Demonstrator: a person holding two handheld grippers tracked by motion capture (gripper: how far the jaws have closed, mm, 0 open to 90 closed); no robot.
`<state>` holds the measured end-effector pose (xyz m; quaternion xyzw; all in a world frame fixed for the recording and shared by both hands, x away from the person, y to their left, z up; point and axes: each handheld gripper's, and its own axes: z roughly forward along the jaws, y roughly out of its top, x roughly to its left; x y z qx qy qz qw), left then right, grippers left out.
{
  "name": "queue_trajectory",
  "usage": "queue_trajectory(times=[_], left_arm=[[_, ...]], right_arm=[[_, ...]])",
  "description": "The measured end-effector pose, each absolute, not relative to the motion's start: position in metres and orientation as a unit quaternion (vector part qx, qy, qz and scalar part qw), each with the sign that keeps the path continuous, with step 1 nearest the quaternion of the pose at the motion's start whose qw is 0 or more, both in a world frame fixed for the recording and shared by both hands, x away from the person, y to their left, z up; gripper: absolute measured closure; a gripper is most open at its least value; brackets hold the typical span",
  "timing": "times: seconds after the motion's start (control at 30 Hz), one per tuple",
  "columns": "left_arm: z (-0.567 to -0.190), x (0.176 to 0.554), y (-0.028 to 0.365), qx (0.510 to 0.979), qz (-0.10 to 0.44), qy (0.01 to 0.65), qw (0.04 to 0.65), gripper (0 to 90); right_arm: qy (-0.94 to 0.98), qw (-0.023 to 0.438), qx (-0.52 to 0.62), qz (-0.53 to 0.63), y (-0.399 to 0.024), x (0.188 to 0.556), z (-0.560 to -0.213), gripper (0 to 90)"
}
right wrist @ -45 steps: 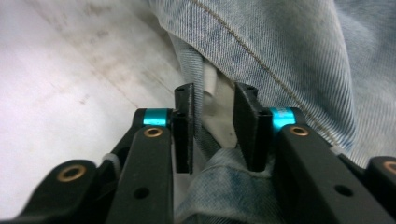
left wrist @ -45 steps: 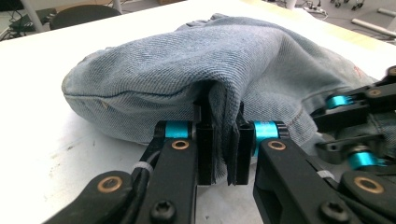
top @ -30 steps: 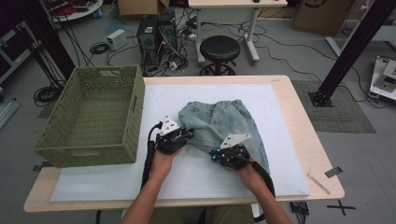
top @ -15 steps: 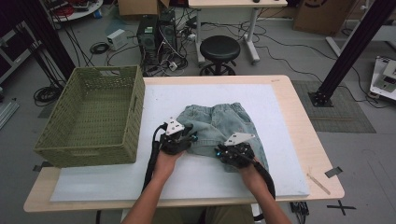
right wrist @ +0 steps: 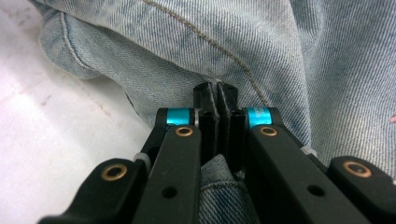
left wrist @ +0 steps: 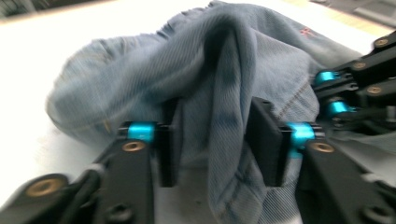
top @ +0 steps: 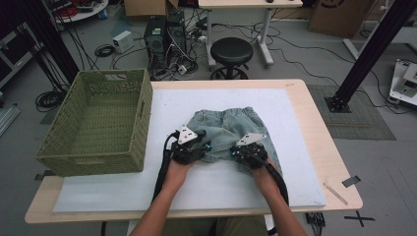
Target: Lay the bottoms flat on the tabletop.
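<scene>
Since a second ago the faded blue denim shorts (top: 228, 130) have bunched nearer on the white table mat (top: 295, 147), where the left gripper (top: 202, 146), jaws just widening, straddles a loose fold while the right gripper (top: 235, 152) pinches the hem.

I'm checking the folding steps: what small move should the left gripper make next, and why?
Probably draw the left gripper back off the faded blue denim shorts: its jaws have just been opening, the fold hangs loosely between them, while the right gripper is pinching the hem.
</scene>
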<state>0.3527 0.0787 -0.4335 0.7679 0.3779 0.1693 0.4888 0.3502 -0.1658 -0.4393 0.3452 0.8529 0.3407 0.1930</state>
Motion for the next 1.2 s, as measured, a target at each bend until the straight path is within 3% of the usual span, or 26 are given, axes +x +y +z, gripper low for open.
queue_trajectory(times=[0.07,0.2,0.3,0.43,0.7,0.8,0.87,1.2], left_arm=[[-0.436,0.353,0.077,0.781,0.171,0.371,0.473,56.1],[-0.436,0.352,0.076,0.786,0.193,0.368,0.457,77.1],[-0.434,0.352,0.078,0.783,0.204,0.367,0.458,81.7],[-0.432,0.352,0.081,0.774,0.209,0.37,0.469,83.4],[-0.43,0.355,0.085,0.765,0.211,0.381,0.475,84.6],[-0.43,0.355,0.085,0.765,0.21,0.381,0.474,84.6],[-0.43,0.355,0.085,0.763,0.211,0.383,0.476,84.6],[-0.427,0.353,0.085,0.757,0.21,0.374,0.492,84.6]], right_arm=[[0.851,0.187,0.345,0.349,-0.168,0.349,-0.439,87.9],[0.84,0.177,0.348,0.378,-0.173,0.343,-0.44,86.1],[0.834,0.175,0.341,0.396,-0.175,0.337,-0.438,80.8],[0.828,0.185,0.324,0.418,-0.174,0.325,-0.432,73.5],[0.815,0.204,0.274,0.468,-0.167,0.307,-0.415,73.8],[0.822,0.184,0.257,0.473,-0.163,0.306,-0.416,73.8],[0.83,0.168,0.252,0.469,-0.16,0.307,-0.42,75.0],[0.86,0.17,0.3,0.376,-0.141,0.341,-0.438,76.3]])
